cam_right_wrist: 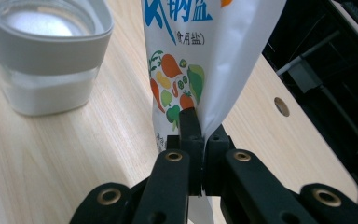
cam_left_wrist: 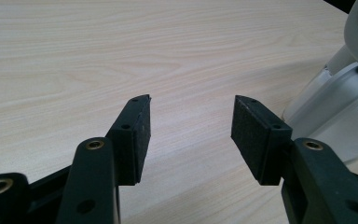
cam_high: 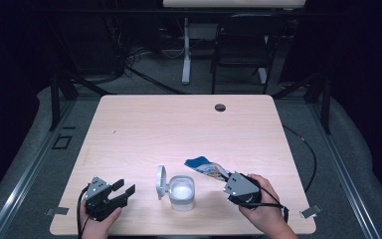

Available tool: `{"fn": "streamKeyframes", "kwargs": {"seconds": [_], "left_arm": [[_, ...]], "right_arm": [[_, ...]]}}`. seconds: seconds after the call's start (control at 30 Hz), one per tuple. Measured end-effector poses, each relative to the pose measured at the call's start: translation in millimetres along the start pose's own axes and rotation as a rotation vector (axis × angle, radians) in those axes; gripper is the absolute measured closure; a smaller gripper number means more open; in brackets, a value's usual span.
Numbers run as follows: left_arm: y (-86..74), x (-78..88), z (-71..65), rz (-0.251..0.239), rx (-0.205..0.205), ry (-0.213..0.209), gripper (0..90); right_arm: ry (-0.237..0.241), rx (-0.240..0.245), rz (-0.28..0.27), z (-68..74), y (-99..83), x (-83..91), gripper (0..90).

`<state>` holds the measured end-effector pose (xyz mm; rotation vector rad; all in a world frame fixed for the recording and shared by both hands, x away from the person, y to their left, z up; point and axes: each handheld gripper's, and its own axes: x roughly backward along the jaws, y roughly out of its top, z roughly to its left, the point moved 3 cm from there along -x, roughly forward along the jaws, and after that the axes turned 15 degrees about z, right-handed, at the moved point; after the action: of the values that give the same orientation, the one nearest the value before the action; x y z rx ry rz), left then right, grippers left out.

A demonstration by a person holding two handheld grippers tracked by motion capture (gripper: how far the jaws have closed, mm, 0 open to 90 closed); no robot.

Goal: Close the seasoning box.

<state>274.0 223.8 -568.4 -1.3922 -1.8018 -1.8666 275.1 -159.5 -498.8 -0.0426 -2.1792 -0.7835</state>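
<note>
At the near edge of the table, the left gripper rests low over the wood in the person's left hand, and its jaws stand wide apart with only bare table between them. The right gripper is in the right hand, and its jaws are closed tight on the edge of a salt bag, white and blue with printed vegetables. Between the two grippers stands a clear container with a grey rim and white powder inside. Its lid is flipped open on the left side. The bag extends away from the right gripper, just beside the container. Farther away a small round hole is in the table, and a chair stands behind the table.
</note>
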Motion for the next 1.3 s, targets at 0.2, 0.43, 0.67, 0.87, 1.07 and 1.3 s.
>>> {"fn": "streamKeyframes", "kwargs": {"seconds": [0.2, 0.43, 0.67, 0.87, 1.07, 1.3], "left_arm": [[-1.3, 0.1, 0.9, 0.010, 0.006, -0.001, 47.3], [-3.6, 1.8, 4.0, 0.005, 0.011, 0.006, 47.3], [-3.1, 3.3, 4.8, 0.005, 0.013, 0.006, 47.3], [-3.4, 2.9, 5.1, 0.002, 0.013, 0.002, 47.3], [-4.1, 1.8, 5.8, 0.007, 0.017, 0.004, 47.3], [-4.7, 0.9, 7.3, 0.003, 0.020, 0.007, 47.4]], "right_arm": [[0.031, -0.121, -0.045, -2.2, -6.8, -8.5, 90.0], [0.046, -0.217, -0.064, -2.2, -14.3, -20.0, 89.9], [0.052, -0.317, -0.096, 0.6, -20.9, -29.6, 89.9], [0.048, -0.362, -0.101, 3.3, -23.8, -38.5, 89.9], [0.035, -0.392, -0.087, 4.1, -26.7, -47.7, 89.9], [0.056, -0.432, -0.074, 6.8, -31.4, -59.1, 89.8]]}}
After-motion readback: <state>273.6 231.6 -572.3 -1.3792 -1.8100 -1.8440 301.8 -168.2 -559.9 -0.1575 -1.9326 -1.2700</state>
